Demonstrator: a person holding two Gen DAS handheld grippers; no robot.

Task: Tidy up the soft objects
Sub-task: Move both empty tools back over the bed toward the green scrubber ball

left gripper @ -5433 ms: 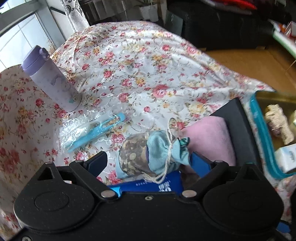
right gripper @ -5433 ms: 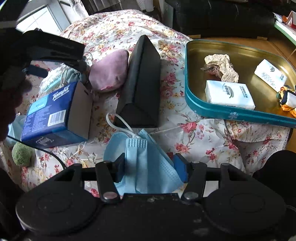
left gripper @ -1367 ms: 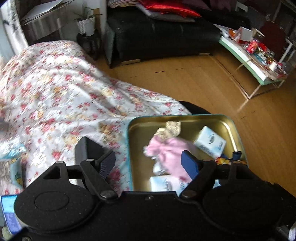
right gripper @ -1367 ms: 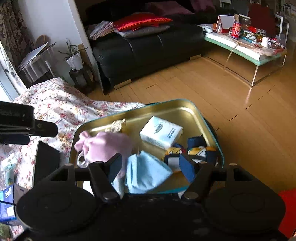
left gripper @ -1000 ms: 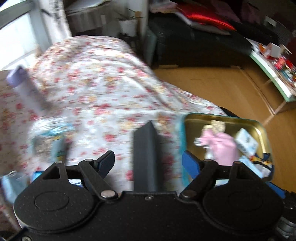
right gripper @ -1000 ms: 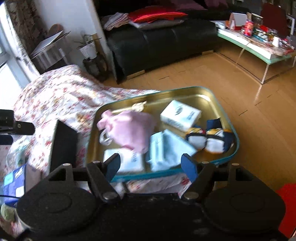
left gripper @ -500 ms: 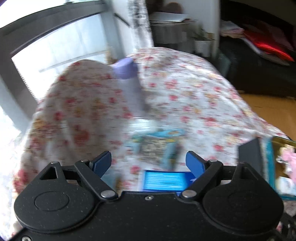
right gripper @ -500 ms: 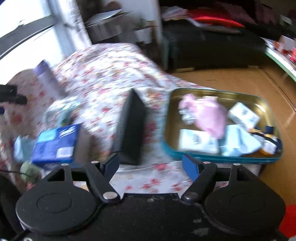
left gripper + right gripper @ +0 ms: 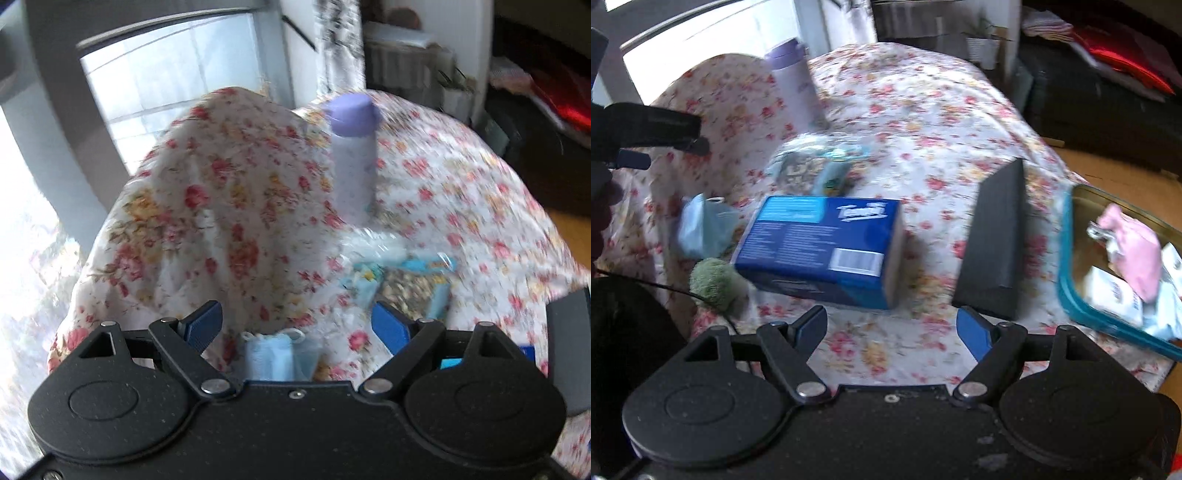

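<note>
My left gripper (image 9: 297, 325) is open and empty above a light blue cloth pouch (image 9: 275, 356) on the flowered tablecloth; this pouch also shows in the right wrist view (image 9: 701, 230). A patterned blue drawstring pouch (image 9: 410, 284) lies further right. My right gripper (image 9: 892, 330) is open and empty, in front of a blue tissue box (image 9: 822, 245). A green fuzzy ball (image 9: 714, 282) lies left of the box. The teal-rimmed gold tray (image 9: 1071, 295) at right holds a pink pouch (image 9: 1134, 251), tissue packs and a blue mask.
A purple bottle (image 9: 352, 158) stands upright at the back of the table. A black wedge-shaped box (image 9: 995, 243) stands between the tissue box and the tray. The left gripper's body (image 9: 646, 127) shows at the left of the right wrist view. A window lies behind.
Both grippers have swung left, away from the tray. The left one now faces the window side over the light blue pouch. The right one now faces the tissue box.
</note>
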